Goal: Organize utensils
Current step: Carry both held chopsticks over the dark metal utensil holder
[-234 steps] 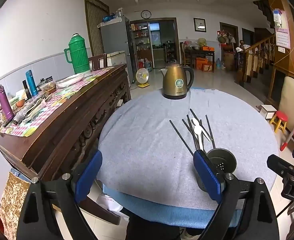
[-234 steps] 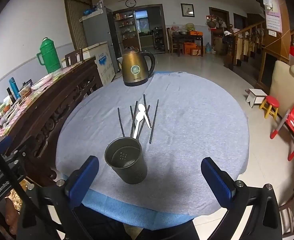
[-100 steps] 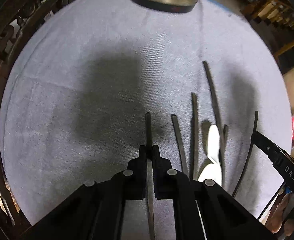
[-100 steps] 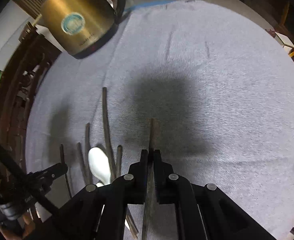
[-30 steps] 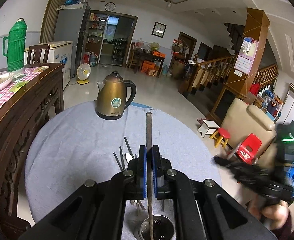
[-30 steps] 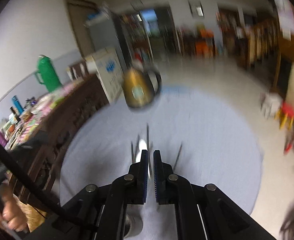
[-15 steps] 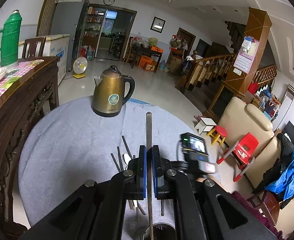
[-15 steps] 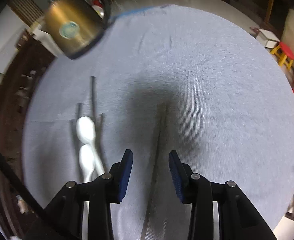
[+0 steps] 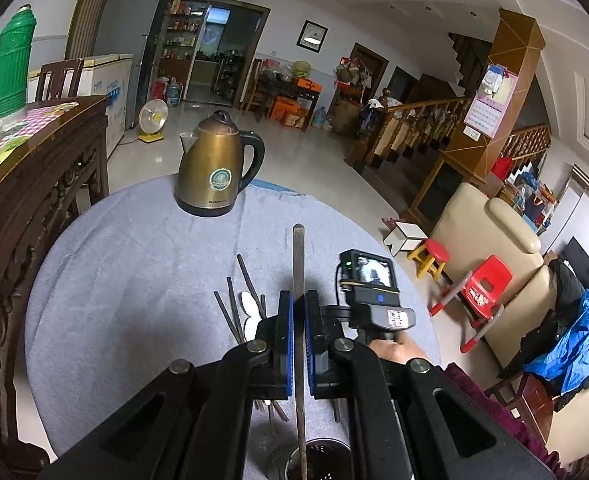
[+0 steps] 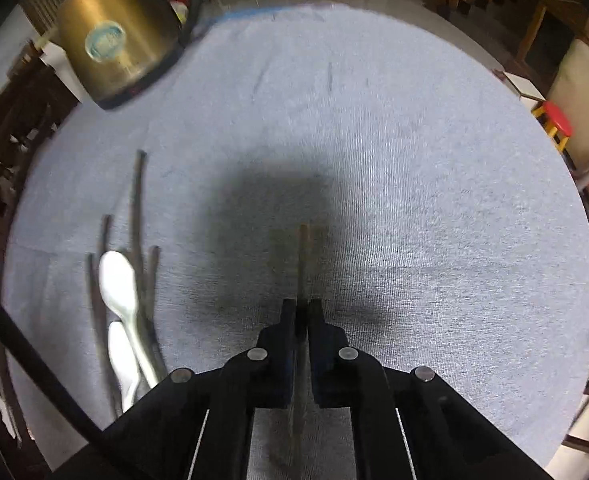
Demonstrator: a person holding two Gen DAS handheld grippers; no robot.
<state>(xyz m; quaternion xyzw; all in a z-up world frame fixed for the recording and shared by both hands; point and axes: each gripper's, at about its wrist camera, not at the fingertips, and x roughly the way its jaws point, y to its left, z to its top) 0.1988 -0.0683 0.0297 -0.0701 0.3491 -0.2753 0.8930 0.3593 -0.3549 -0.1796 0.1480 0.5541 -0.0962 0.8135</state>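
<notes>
Left wrist view: the left tongs (image 9: 298,334) are closed on a dark chopstick (image 9: 297,280), held upright with its lower end hanging just above the mouth of the holder (image 9: 314,460) at the bottom edge. Whether the tip is already inside the rim I cannot tell. Beyond lie more chopsticks (image 9: 234,312) and a white spoon (image 9: 250,308) on the grey-clothed desk (image 9: 134,280), with a kettle (image 9: 214,172) farther back.

Right wrist view: the right tongs (image 10: 301,332) are pinched nearly shut on another chopstick (image 10: 303,264), which looks to lie on the cloth; the blur hides whether it has lifted. The spoon (image 10: 118,280) and remaining sticks (image 10: 136,208) lie well to its left.

I judge the step in hand to be dropping the left stick into the holder. Next the left tongs should lower it until the tip is inside, then open; the right should raise its stick, tip it upright and bring it over the holder without knocking the left.
</notes>
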